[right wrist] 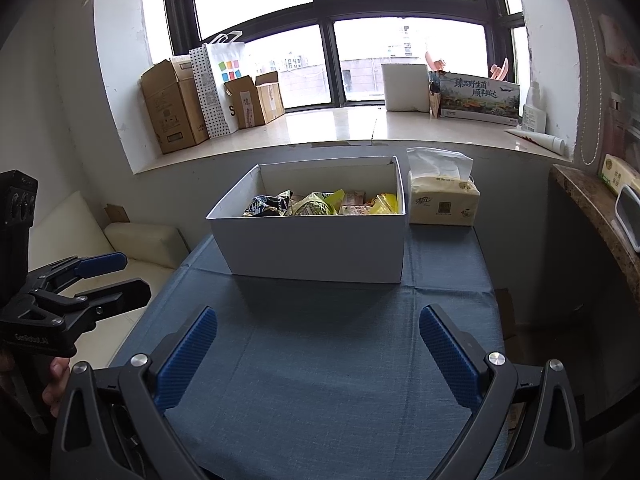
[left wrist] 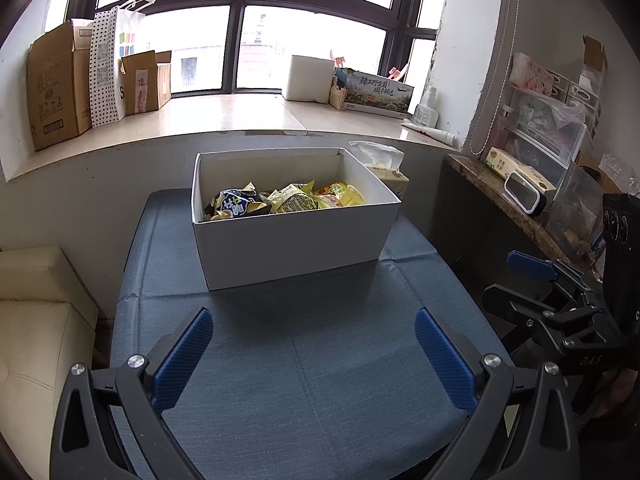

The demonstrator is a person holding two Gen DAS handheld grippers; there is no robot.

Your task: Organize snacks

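The left gripper [left wrist: 314, 354] has a black frame with open triangular cut-outs, round silver screws at the joints, and two blue ribbed pads [left wrist: 446, 364] on its fingers. The right gripper [right wrist: 318, 354] has the same build: black frame, silver screws, blue textured pads [right wrist: 188, 360]. In the right wrist view, the left gripper's body carries small white lettering.

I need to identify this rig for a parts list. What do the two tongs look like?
Both the left tongs and right tongs match: black skeletal frames, silver pivot bolts, and ribbed blue pads on each finger. The left body carries white lettering, partly legible.
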